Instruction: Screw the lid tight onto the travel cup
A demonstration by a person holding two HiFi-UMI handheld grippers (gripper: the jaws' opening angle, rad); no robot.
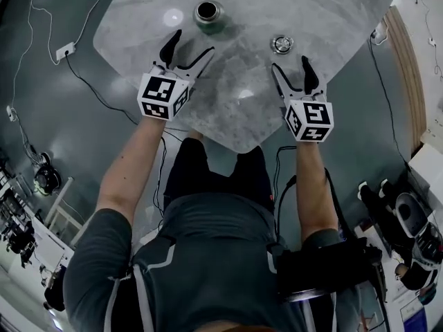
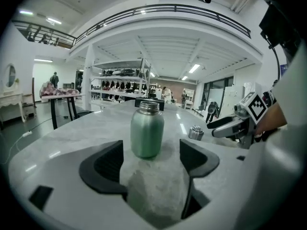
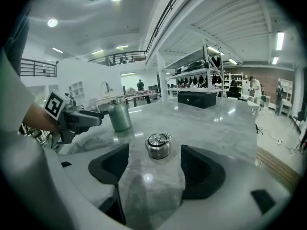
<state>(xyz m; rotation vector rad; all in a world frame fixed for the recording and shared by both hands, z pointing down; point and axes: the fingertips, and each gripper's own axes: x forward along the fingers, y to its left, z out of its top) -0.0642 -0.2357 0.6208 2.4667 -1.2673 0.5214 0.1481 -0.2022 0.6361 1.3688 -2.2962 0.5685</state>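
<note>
A green metal travel cup (image 1: pixel 209 16) stands upright and open-mouthed at the far side of the marble table (image 1: pixel 228 109). In the left gripper view the cup (image 2: pixel 147 129) rises just beyond my open left gripper (image 2: pixel 150 161), apart from its jaws. A silver lid (image 1: pixel 282 44) with a ring handle sits to the cup's right. My right gripper (image 1: pixel 292 73) is open just short of the lid; the right gripper view shows the lid (image 3: pixel 158 145) a little past the jaw tips (image 3: pixel 154 165). My left gripper (image 1: pixel 185 50) holds nothing.
The table's near edge comes to a point by the person's legs. Cables and a white power strip (image 1: pixel 65 50) lie on the dark floor at left. A wooden shelf (image 1: pixel 408 68) and gear stand at the right.
</note>
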